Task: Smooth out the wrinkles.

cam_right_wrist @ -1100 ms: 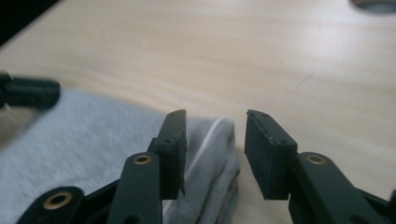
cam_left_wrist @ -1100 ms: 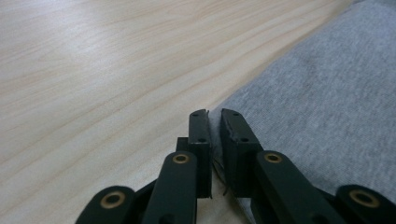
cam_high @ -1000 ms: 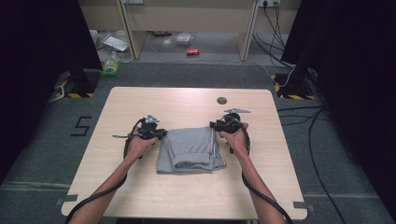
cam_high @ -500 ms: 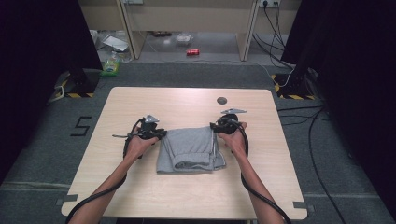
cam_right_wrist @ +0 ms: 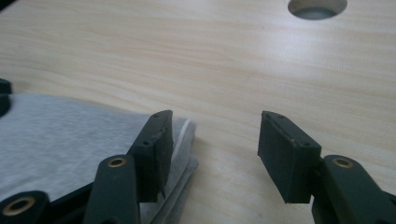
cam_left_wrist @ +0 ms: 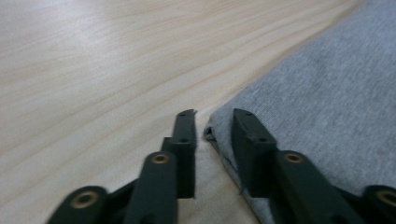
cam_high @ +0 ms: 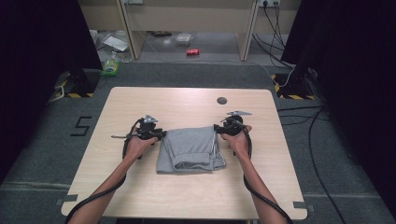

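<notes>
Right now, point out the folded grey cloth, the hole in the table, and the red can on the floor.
grey cloth [cam_high: 189, 149]: high view, middle of its top layer.
hole [cam_high: 222, 100]: high view, centre of the dark round opening in the table.
red can [cam_high: 192, 52]: high view, middle of its side, on the floor.

Even overhead light, blurred close-ups

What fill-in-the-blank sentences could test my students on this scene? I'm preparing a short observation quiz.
1. The folded grey cloth garment lies on a light ____ table.
2. The left claw is open, its jaws straddling the garment's ____.
3. The right claw is ____, one jaw over the garment, the other over bare table.
4. Near the table's far edge is a round ____.

Missing words: wooden; corner; open; hole
</notes>
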The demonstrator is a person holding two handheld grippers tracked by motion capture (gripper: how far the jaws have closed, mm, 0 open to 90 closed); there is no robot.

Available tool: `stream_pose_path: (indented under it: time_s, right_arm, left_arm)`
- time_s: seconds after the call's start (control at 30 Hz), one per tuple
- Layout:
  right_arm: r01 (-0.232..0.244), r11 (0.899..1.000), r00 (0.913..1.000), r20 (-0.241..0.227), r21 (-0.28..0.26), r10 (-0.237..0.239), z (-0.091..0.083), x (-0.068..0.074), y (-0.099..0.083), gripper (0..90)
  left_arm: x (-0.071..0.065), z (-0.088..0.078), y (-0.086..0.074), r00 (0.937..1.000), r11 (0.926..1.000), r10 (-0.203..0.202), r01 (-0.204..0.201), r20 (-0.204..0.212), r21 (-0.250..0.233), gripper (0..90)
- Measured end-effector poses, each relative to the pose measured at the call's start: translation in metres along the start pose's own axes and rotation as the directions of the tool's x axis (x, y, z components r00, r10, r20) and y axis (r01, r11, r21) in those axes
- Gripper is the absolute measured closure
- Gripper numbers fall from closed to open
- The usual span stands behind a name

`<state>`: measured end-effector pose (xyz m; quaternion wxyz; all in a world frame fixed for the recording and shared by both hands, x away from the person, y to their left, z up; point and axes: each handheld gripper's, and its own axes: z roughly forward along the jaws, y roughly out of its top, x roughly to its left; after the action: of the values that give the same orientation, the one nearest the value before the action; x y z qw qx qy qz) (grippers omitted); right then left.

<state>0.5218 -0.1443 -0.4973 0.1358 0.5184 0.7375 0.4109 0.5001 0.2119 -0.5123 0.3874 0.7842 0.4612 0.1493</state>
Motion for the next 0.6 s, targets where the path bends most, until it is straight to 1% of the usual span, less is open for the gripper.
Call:
stream_pose_path:
  time_s: [0.03, 0.07, 0.13, 0.17, 0.2, 0.23, 0.27, 0.33, 0.37, 0.43, 0.47, 0.57, 0.6]
  right_arm:
    - [0.007, 1.000, 0.9999, -0.010, -0.010, -0.007, -0.005, 0.001, 0.001, 44.8]
    - [0.036, 0.999, 0.9992, -0.019, -0.032, -0.036, -0.016, 0.003, 0.001, 42.9]
    - [0.038, 0.999, 0.9988, -0.031, -0.033, -0.039, -0.024, 0.004, 0.000, 41.2]
    - [0.038, 0.999, 0.9988, -0.031, -0.033, -0.039, -0.024, 0.004, 0.000, 41.2]
    - [0.040, 0.999, 0.9982, -0.042, -0.033, -0.042, -0.029, 0.005, -0.002, 40.5]
    - [0.040, 0.999, 0.9982, -0.042, -0.033, -0.042, -0.029, 0.005, -0.002, 40.5]
    - [0.049, 0.999, 0.9972, -0.056, -0.020, -0.050, -0.032, 0.007, -0.005, 40.0]
    - [0.051, 0.999, 0.9962, -0.071, -0.010, -0.052, -0.035, 0.008, -0.007, 39.5]
    - [0.051, 0.999, 0.9962, -0.071, -0.010, -0.052, -0.035, 0.008, -0.007, 39.5]
    - [0.065, 0.998, 0.9949, -0.077, -0.015, -0.066, -0.041, 0.011, -0.010, 39.0]
    - [0.065, 0.998, 0.9949, -0.077, -0.015, -0.066, -0.041, 0.011, -0.010, 39.0]
    - [0.074, 0.997, 0.9927, -0.094, -0.027, -0.076, -0.049, 0.015, -0.013, 38.2]
    - [0.080, 0.996, 0.9917, -0.098, -0.028, -0.083, -0.052, 0.016, -0.014, 38.0]
  left_arm:
    - [0.001, -0.002, 0.000, 0.9999, 0.9999, -0.015, 0.015, 0.008, -0.005, 64.4]
    - [0.001, -0.006, 0.001, 0.9996, 0.9996, -0.026, 0.026, 0.007, -0.015, 59.2]
    - [0.002, -0.011, 0.001, 0.9993, 0.9990, -0.036, 0.036, 0.007, -0.026, 56.3]
    - [0.002, -0.014, 0.002, 0.9990, 0.9985, -0.043, 0.044, 0.011, -0.033, 56.3]
    - [0.002, -0.017, 0.002, 0.9987, 0.9981, -0.047, 0.048, 0.017, -0.038, 53.4]
    - [0.002, -0.020, 0.002, 0.9987, 0.9982, -0.046, 0.047, 0.021, -0.037, 53.4]
    - [0.000, -0.023, 0.001, 0.9988, 0.9985, -0.043, 0.043, 0.025, -0.032, 50.5]
    - [-0.002, -0.028, 0.000, 0.9990, 0.9992, -0.030, 0.031, 0.033, -0.024, 47.6]
    - [-0.003, -0.031, 0.000, 0.9989, 0.9994, -0.027, 0.028, 0.037, -0.019, 47.6]
    - [-0.006, -0.038, -0.001, 0.9983, 0.9992, -0.030, 0.031, 0.051, -0.024, 44.1]
    - [-0.008, -0.042, -0.001, 0.9982, 0.9993, -0.024, 0.026, 0.056, -0.026, 44.1]
    - [-0.011, -0.055, -0.006, 0.9966, 0.9994, -0.018, 0.020, 0.080, -0.029, 40.2]
    - [-0.011, -0.060, -0.009, 0.9968, 0.9995, -0.017, 0.019, 0.078, -0.024, 39.6]
